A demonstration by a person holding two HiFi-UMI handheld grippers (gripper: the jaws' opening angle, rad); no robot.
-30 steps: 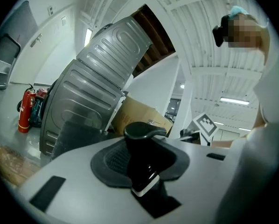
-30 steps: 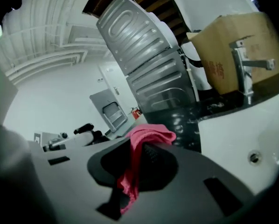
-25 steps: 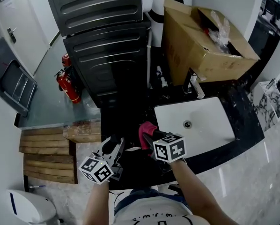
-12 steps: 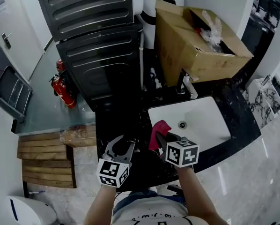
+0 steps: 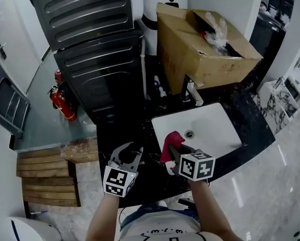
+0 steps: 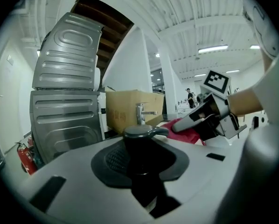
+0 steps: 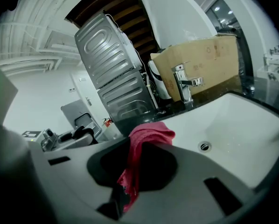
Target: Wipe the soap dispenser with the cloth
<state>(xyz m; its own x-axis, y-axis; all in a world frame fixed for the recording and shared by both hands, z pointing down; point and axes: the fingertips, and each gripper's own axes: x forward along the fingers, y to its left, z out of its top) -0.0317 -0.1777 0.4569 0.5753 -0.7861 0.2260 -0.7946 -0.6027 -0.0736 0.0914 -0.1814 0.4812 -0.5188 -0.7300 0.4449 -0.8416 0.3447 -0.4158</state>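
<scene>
Gripping the black soap dispenser (image 6: 140, 146), your left gripper (image 5: 128, 150) sits over the dark counter (image 5: 253, 117), left of the white sink (image 5: 212, 129). Your right gripper (image 5: 173, 153) is clamped on the red cloth (image 7: 145, 143), just beside the dispenser's pump head. Can't tell whether they're in contact.

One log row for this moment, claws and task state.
left claw: grips soap dispenser | right claw: grips pink cloth | cloth-dispenser contact: unclear
</scene>
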